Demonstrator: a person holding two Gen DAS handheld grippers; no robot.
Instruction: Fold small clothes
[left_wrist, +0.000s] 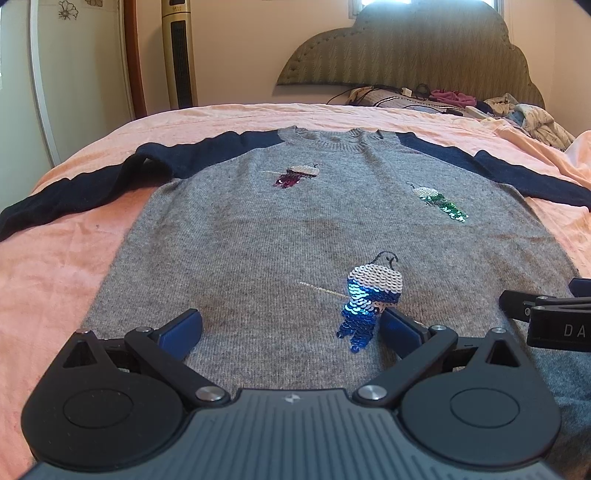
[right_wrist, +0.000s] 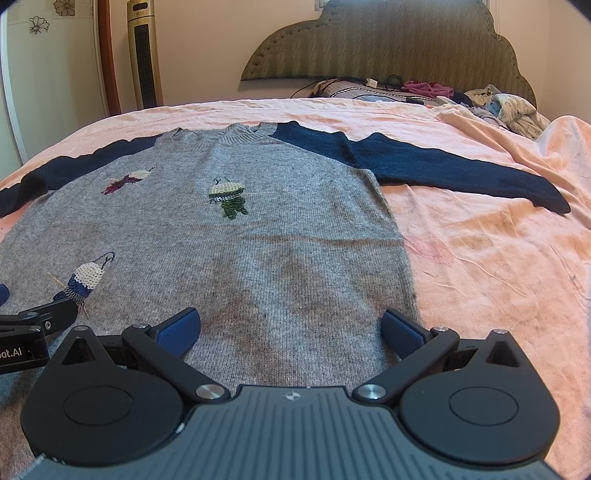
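A small grey knit sweater (left_wrist: 258, 229) with navy sleeves and sequin figures lies flat, front up, on a pink bedsheet (left_wrist: 48, 280). It also shows in the right wrist view (right_wrist: 258, 240), sleeves spread to both sides. My left gripper (left_wrist: 291, 325) is open and empty over the sweater's lower hem, left half, beside the blue sequin figure (left_wrist: 369, 299). My right gripper (right_wrist: 291, 326) is open and empty over the hem's right half, near the sweater's right edge. Each gripper shows at the edge of the other's view.
The navy right sleeve (right_wrist: 443, 166) stretches out over the sheet. A pile of clothes and cables (right_wrist: 424, 90) lies at the headboard (right_wrist: 369, 44). A tower fan (left_wrist: 179, 55) stands by the wall at the left.
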